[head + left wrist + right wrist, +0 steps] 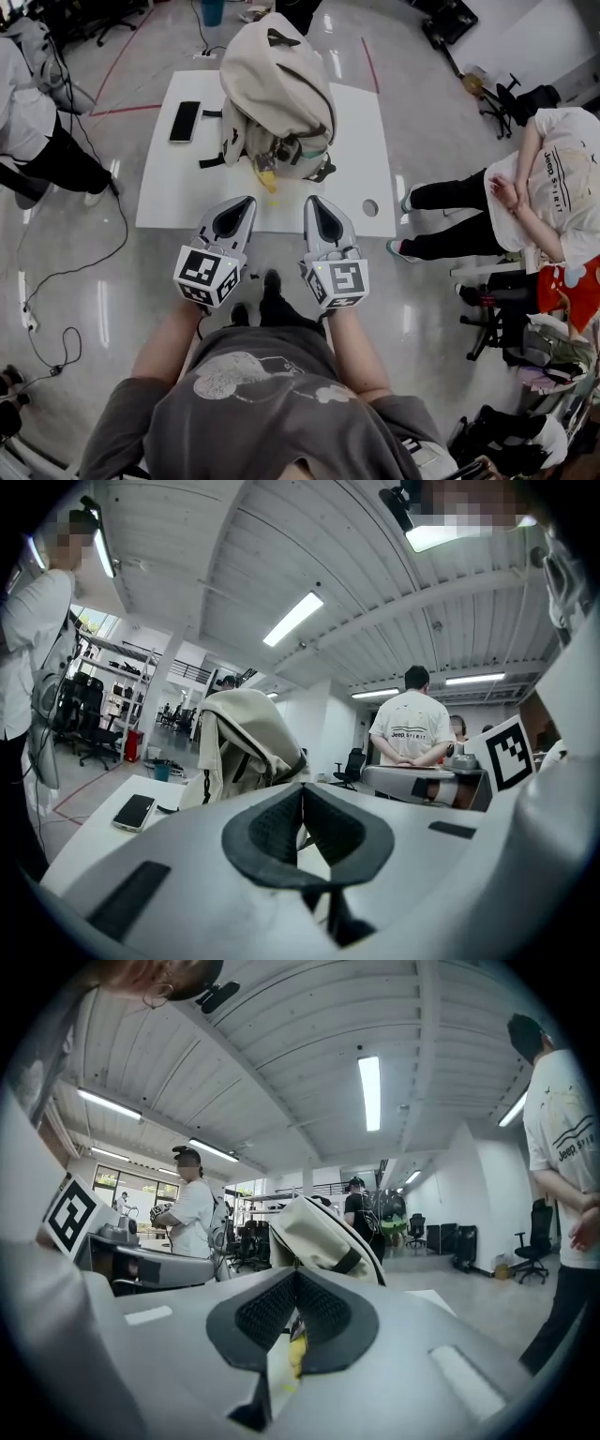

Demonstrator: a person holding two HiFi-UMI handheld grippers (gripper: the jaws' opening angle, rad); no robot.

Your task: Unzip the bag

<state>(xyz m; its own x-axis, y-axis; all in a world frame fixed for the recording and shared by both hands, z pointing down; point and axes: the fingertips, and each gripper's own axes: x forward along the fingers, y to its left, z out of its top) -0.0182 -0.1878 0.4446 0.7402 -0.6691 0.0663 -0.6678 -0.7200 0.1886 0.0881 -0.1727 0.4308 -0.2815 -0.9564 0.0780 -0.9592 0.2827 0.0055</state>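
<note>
Two grippers, one in each hand, hover side by side over the near edge of the white table (361, 131), both pointing level toward the bag. My left gripper (247, 201) (302, 790) has its jaws pressed together with nothing between them. My right gripper (312, 200) (295, 1279) is the same, jaws closed and empty.

The cream bag (277, 75) (246, 728) (319, 1232) stands upright in the middle of the table toward its far side. It is just ahead of both grippers and touches neither. Its top is folded over and dark straps hang down its sides. I cannot see any opening, so I cannot tell what is inside it. A small yellow piece (266, 178) (294, 1354) hangs at the bag's near face, low down and between my two grippers.

A black phone (185, 121) (133, 811) lies flat on the table to the left of the bag, apart from it.
</note>
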